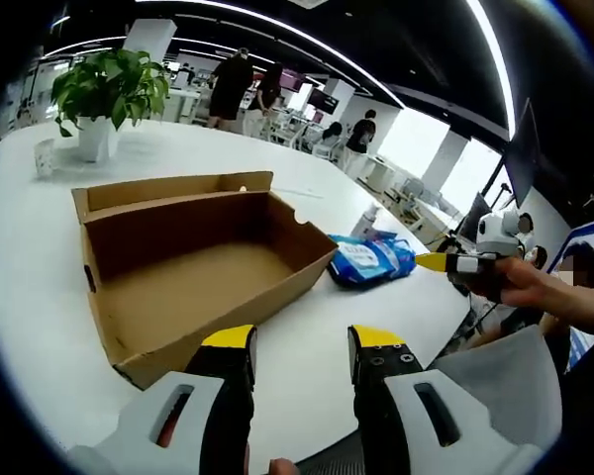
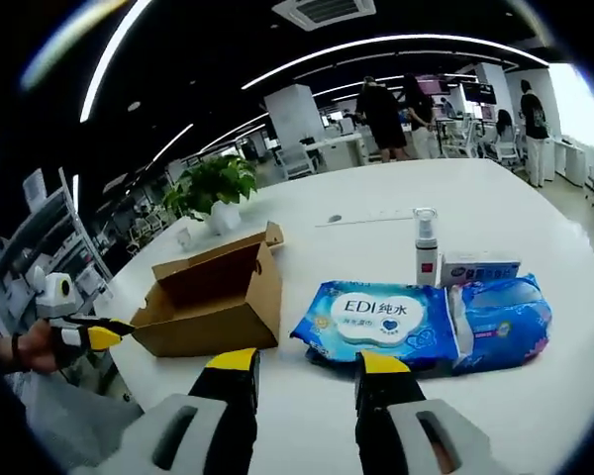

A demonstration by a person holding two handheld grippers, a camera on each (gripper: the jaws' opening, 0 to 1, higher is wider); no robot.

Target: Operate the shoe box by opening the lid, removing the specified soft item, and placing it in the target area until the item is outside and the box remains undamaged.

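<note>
The brown cardboard shoe box (image 1: 193, 272) stands open on the white table, its lid folded back and its inside bare. In the right gripper view the box (image 2: 218, 297) sits left of a blue soft pack of wet wipes (image 2: 376, 319), which lies flat on the table outside it. The same pack (image 1: 371, 259) lies just past the box's right corner. My left gripper (image 1: 302, 341) is open in front of the box, holding nothing. My right gripper (image 2: 307, 361) is open just short of the wipes pack. It also reaches in from the right (image 1: 453, 262), held by a hand (image 1: 540, 289).
A second, paler blue pack (image 2: 500, 317) touches the wipes. Behind them stand a small spray bottle (image 2: 426, 247) and a white carton (image 2: 478, 269). A potted plant (image 1: 104, 94) and a cup (image 1: 45, 156) stand far back. People stand beyond the table (image 1: 40, 327).
</note>
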